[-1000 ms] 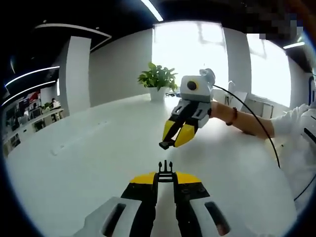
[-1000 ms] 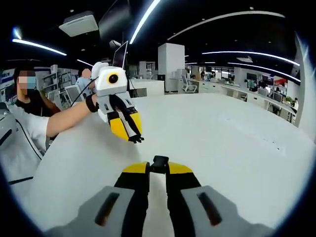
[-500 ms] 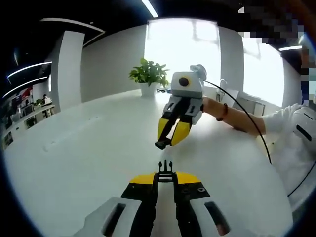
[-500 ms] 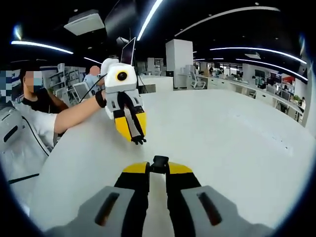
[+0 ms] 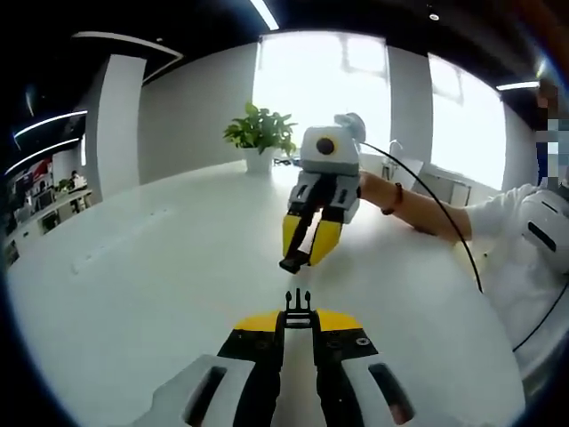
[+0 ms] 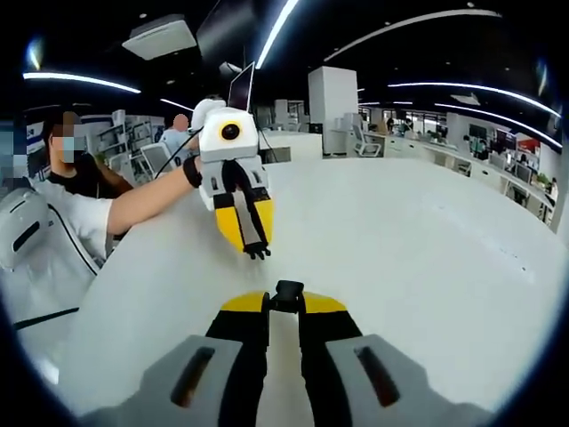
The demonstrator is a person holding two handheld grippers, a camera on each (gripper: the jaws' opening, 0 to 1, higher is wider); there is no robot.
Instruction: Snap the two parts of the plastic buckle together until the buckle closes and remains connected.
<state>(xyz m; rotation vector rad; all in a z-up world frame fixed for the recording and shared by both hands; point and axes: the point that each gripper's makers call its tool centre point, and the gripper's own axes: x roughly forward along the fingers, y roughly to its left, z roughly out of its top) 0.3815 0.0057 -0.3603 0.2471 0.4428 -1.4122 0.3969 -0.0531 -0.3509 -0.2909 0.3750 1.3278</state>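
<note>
My left gripper [image 5: 298, 320] rises from the bottom of the left gripper view, shut on the black pronged buckle half [image 5: 298, 305], whose prongs point forward. Facing it a short way off, above the white table [image 5: 160, 294], hangs my right gripper [image 5: 303, 253], shut on the black socket half [image 5: 291, 263]. In the right gripper view the right gripper [image 6: 286, 305] is shut on the socket half [image 6: 287, 293], and the left gripper [image 6: 255, 244] points down at it with the pronged half [image 6: 259, 253] at its tip. The two halves are apart.
A potted plant [image 5: 260, 135] stands at the table's far edge under bright windows. A black cable [image 5: 444, 222] trails from the right gripper along a white sleeve [image 5: 511, 222]. A person [image 6: 53, 205] is at the table's left, with a monitor [image 6: 243, 87] behind.
In each view the opposite gripper has shifted toward the centre line and turned more upright, closer to facing my own jaws. Both stay shut on their buckle halves.
</note>
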